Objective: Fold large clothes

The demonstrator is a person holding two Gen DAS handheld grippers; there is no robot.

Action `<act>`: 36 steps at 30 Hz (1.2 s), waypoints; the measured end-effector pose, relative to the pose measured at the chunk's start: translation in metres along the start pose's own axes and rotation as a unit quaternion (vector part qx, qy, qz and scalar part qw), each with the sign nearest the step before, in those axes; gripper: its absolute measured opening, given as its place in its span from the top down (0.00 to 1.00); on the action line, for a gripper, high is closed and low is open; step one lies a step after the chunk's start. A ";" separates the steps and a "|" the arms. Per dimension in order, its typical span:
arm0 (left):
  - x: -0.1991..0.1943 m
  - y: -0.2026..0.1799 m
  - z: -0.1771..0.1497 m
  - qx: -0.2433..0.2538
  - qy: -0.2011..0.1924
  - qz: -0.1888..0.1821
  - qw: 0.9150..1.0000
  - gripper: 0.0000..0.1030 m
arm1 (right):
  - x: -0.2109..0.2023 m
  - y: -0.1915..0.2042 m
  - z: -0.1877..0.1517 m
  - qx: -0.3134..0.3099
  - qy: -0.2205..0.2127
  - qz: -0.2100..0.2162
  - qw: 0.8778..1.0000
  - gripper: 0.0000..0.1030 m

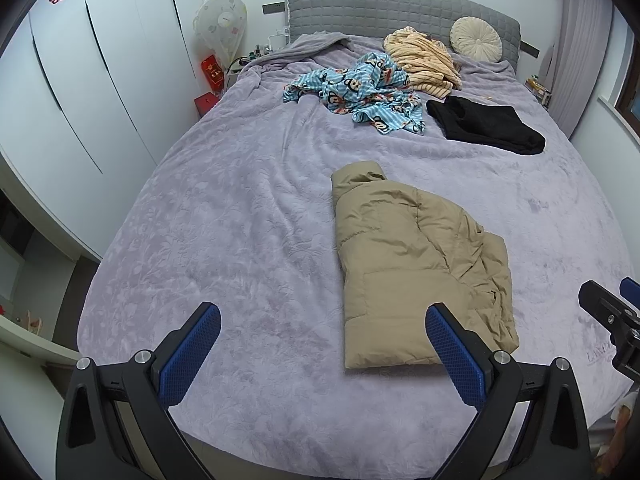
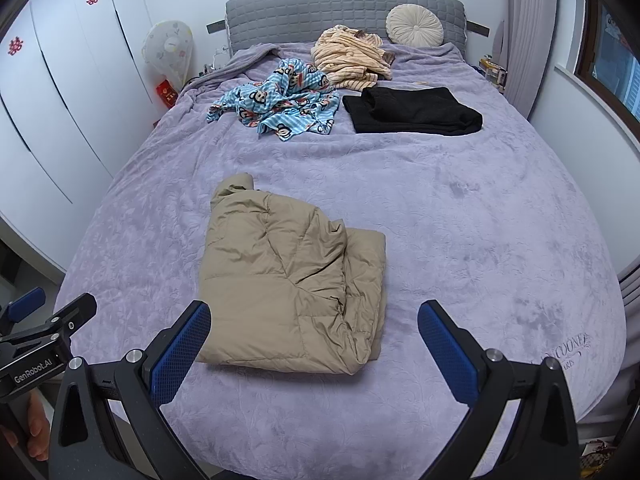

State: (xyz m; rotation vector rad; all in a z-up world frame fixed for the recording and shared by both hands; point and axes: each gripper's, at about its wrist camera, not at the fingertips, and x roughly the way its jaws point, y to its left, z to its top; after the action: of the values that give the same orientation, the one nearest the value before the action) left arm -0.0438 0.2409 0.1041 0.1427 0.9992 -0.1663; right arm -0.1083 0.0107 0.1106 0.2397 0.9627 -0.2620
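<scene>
A tan puffer jacket (image 1: 416, 264) lies folded lengthwise on the lilac blanket of the bed (image 1: 240, 220), collar toward the headboard; it also shows in the right wrist view (image 2: 288, 276). My left gripper (image 1: 322, 314) is open and empty above the bed's near edge, its right finger just in front of the jacket's hem. My right gripper (image 2: 314, 316) is open and empty, held over the near edge with the jacket's hem between its fingers' line. Each gripper shows at the edge of the other's view.
A folded black garment (image 2: 412, 110), a crumpled blue monkey-print garment (image 2: 284, 100) and a heap of cream striped cloth (image 2: 348, 60) lie near the grey headboard (image 2: 344, 12), with a round cushion (image 2: 414, 25). White wardrobes (image 1: 80, 80) stand left; a window (image 2: 616, 60) right.
</scene>
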 end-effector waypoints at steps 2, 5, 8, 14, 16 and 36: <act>0.002 0.000 -0.004 -0.001 0.002 0.001 1.000 0.01 | 0.000 0.000 0.000 0.000 0.000 0.001 1.000 0.00; 0.004 0.001 -0.007 -0.004 0.005 0.000 1.000 0.01 | 0.000 0.000 0.000 0.000 0.000 -0.001 1.000 0.00; 0.004 0.002 -0.006 -0.003 0.004 0.001 1.000 0.01 | 0.000 0.000 0.000 0.001 0.002 0.000 1.000 0.00; 0.005 0.001 -0.005 -0.003 0.004 0.002 1.000 0.01 | 0.000 -0.001 -0.001 0.000 0.002 0.000 1.000 0.00; 0.007 0.003 -0.006 -0.003 0.005 0.003 1.000 0.01 | 0.000 -0.001 -0.001 0.000 0.003 0.001 1.000 0.00; 0.014 0.009 0.000 -0.002 0.006 0.006 1.000 0.01 | 0.001 -0.002 0.000 -0.001 0.005 0.001 1.000 0.00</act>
State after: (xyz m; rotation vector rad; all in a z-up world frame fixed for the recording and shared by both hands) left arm -0.0347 0.2489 0.0931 0.1458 1.0101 -0.1526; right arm -0.1086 0.0090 0.1099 0.2408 0.9727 -0.2590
